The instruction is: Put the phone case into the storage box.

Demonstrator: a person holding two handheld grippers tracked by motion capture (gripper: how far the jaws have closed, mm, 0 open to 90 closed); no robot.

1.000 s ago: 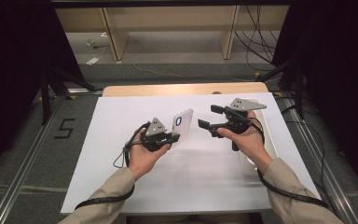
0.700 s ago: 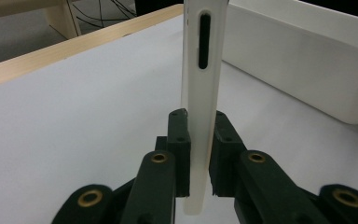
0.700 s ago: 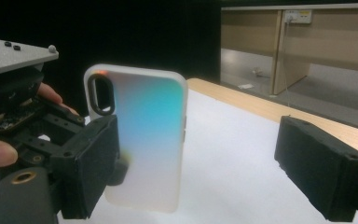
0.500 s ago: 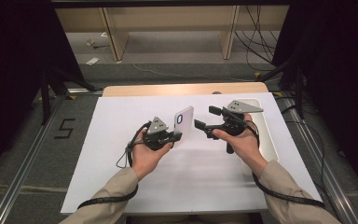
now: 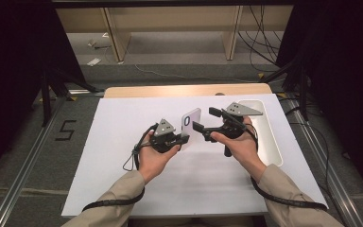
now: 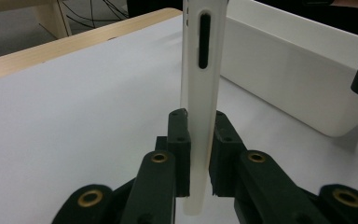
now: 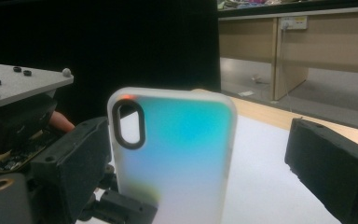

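Phone case (image 5: pixel 190 122) stands upright, long axis vertical, clamped at its lower end by your left gripper (image 6: pixel 198 154) above the white table (image 5: pixel 123 142). Your right gripper (image 5: pixel 207 124), jaws spread and empty, sits just beside its broad face, probably nearest for a handover.

Person's wearing tan long sleeves (image 5: pixel 123 191) on both arms, cuffs sitting at the wrists. Both tongs are looking matte black and chunky, the left tongs (image 5: pixel 185 139) and right tongs (image 5: pixel 208 119) each carrying a grey three-cornered plate with little dark screws on top. Brass-coloured rivets (image 6: pixel 158 157) are showing at the jaw pivots. Black cables (image 5: pixel 133 153) are trailing back along the forearms.
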